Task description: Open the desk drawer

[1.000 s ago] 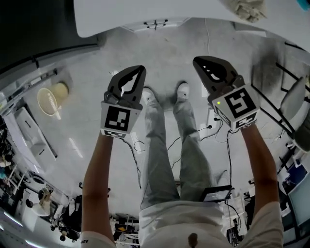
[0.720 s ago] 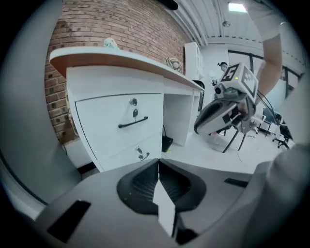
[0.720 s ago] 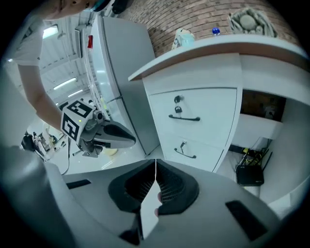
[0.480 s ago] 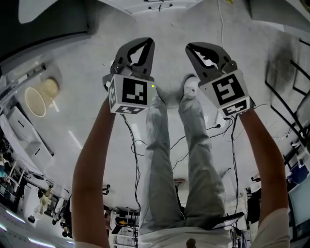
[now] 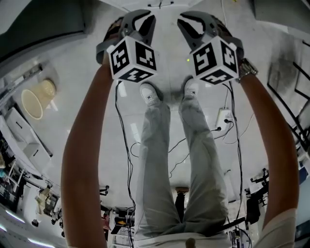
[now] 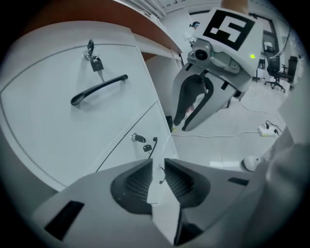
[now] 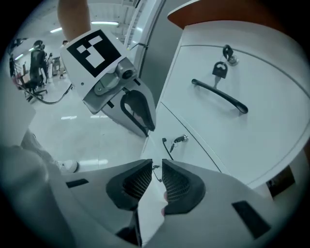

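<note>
**White drawer ahead, both tongs barely parted**

White and smooth, the upper drawer [image 6: 53, 126] fills the left gripper view, up and left of the left tongs [image 6: 157, 167] and well apart from them. Its curved black handle [image 6: 99, 89] sits below a lock with a key [image 6: 92, 53] hanging in it. The left tongs have just been opening and show a narrow gap with nothing in it. The right tongs [image 7: 156, 167] have also been opening and stand slightly spread, empty. From them the same drawer lies up and right, under the brown desk top [image 7: 203, 12]. A lower drawer [image 7: 191, 150] sits just beyond both tips.
</note>
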A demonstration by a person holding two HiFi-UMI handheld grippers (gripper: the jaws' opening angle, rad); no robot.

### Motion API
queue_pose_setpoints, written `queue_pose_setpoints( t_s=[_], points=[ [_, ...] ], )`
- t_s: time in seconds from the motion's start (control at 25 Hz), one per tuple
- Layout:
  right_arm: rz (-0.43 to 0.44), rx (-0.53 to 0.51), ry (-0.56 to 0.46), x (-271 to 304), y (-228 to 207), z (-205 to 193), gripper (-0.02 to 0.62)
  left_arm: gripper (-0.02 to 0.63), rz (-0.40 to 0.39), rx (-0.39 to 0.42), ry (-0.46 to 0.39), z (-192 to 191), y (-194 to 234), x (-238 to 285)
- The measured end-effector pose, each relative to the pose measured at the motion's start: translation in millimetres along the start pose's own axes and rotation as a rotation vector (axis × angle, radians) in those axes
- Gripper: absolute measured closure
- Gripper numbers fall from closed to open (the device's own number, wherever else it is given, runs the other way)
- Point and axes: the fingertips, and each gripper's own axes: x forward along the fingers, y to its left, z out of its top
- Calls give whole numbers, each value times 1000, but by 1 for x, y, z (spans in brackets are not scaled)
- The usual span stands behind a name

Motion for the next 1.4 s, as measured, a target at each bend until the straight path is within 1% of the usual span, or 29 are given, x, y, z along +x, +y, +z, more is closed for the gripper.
queue_pose_setpoints(
  t_s=[0.04, 0.08, 0.12, 0.28, 0.4, 0.48, 0.56, 0.68, 0.8, 0.88, 0.92, 0.96, 1.0, 1.08, 1.12, 1.24, 1.28, 1.4],
  points=[
    [-3, -27, 5, 6, -1, 1, 528, 505, -3, 23, 5, 0, 1, 6],
    [-6, -50, 13, 12, -2, 1, 467, 489, -5, 47, 9, 0, 2, 12],
    [-9, -73, 22, 20, -4, 0, 456, 489, -3, 72, 13, -1, 4, 18],
    [-24, -155, 42, 47, -15, -3, 442, 477, 17, 165, 40, -7, 12, 42],
    [-47, -217, 59, 67, -27, -5, 439, 472, 46, 262, 61, -9, 19, 59],
    [-59, -254, 64, 78, -34, -6, 439, 472, 54, 309, 72, -9, 20, 69],
    [-59, -298, 76, 86, -36, -9, 440, 472, 54, 338, 85, -12, 19, 78],
    [-76, -397, 109, 97, -36, -11, 447, 472, 57, 368, 104, -20, 21, 87],
    [-108, -481, 139, 107, -40, -13, 483, 471, 49, 377, 108, -21, 19, 94],
    [-127, -495, 157, 112, -43, -16, 513, 476, 55, 371, 116, -20, 20, 96],
    [-140, -496, 161, 113, -44, -16, 525, 488, 69, 383, 126, -20, 22, 96],
    [-152, -499, 163, 113, -46, -16, 551, 512, 90, 411, 135, -20, 24, 97],
    [-159, -507, 164, 113, -47, -16, 554, 552, 114, 452, 143, -20, 27, 97],
    [-160, -542, 172, 113, -48, -15, 560, 575, 148, 530, 150, -20, 30, 97],
    [-157, -560, 177, 112, -49, -15, 561, 578, 153, 540, 152, -21, 30, 97],
    [-148, -571, 187, 111, -47, -16, 561, 578, 133, 489, 163, -21, 29, 95],
    [-145, -568, 189, 110, -47, -16, 561, 578, 124, 486, 169, -21, 28, 95],
    [-130, -565, 192, 105, -42, -17, 562, 581, 100, 516, 170, -20, 22, 91]
  ],
)
